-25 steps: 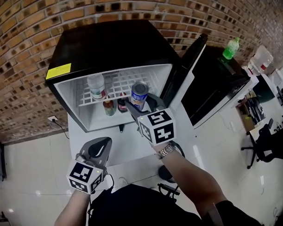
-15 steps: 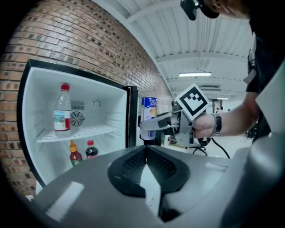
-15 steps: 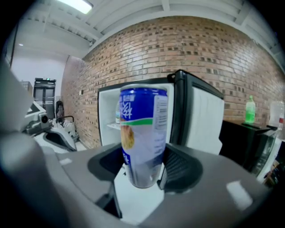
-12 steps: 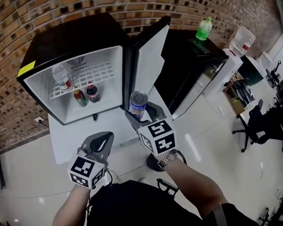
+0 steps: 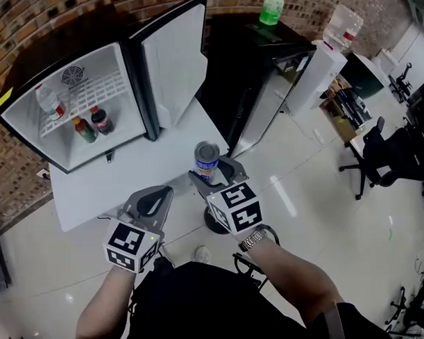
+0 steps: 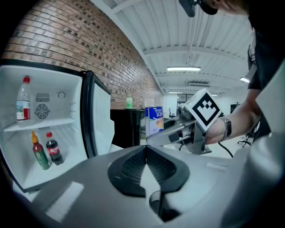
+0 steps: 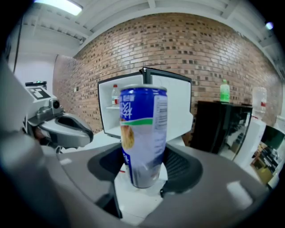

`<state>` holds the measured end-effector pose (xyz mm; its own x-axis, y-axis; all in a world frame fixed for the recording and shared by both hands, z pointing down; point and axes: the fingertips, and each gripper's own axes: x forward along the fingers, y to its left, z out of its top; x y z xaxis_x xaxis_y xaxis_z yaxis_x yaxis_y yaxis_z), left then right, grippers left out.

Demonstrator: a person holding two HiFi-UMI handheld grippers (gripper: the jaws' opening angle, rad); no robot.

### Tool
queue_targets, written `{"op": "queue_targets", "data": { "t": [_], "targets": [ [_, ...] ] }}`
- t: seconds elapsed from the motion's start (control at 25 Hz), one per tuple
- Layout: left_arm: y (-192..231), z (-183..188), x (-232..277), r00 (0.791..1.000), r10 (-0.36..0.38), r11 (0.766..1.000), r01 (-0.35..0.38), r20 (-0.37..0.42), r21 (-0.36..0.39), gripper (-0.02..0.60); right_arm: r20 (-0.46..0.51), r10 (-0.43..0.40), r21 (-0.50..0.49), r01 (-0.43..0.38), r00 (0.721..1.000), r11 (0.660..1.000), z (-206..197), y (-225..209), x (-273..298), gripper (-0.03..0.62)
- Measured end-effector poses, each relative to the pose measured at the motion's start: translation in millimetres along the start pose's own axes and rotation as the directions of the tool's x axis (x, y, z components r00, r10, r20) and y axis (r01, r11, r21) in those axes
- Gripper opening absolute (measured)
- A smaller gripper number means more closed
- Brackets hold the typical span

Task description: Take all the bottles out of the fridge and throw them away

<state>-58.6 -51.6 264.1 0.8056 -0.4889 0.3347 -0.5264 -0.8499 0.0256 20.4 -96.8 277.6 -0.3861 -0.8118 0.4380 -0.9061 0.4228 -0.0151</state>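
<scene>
right gripper view, can (image 7: 143,133) clamped in claw (image 7: 145,171)

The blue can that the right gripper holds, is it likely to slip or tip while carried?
Probably stiff: the blue can shows no dent between the jaws of the right gripper. Its wall looks smooth and glossy, so it may slip. The jaws hold it near its base, so the tall top could tilt.

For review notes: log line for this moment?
right gripper: shut on can | left gripper: shut, empty | fridge: open | inside: water bottle, sauce bottle, cola bottle
</scene>
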Motion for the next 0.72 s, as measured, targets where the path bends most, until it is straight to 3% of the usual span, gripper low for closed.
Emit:
{"op": "queue_targets", "data": {
  "t": [0.36,0.72],
  "targets": [
    [-66,-19,60,0.991,-0.102,0.994,0.105,-0.087,0.033,0.003,-0.102,-0.010,0.105,0.021,0.995,0.994,-93,-34,-38,0.264],
    [-106,-83,109,0.956,-0.194,0.980,0.200,-0.221,0.006,0.003,-0.272,0.024,0.263,0.051,0.962,0.963,-219,-47,-37,0.262]
  ]
}}
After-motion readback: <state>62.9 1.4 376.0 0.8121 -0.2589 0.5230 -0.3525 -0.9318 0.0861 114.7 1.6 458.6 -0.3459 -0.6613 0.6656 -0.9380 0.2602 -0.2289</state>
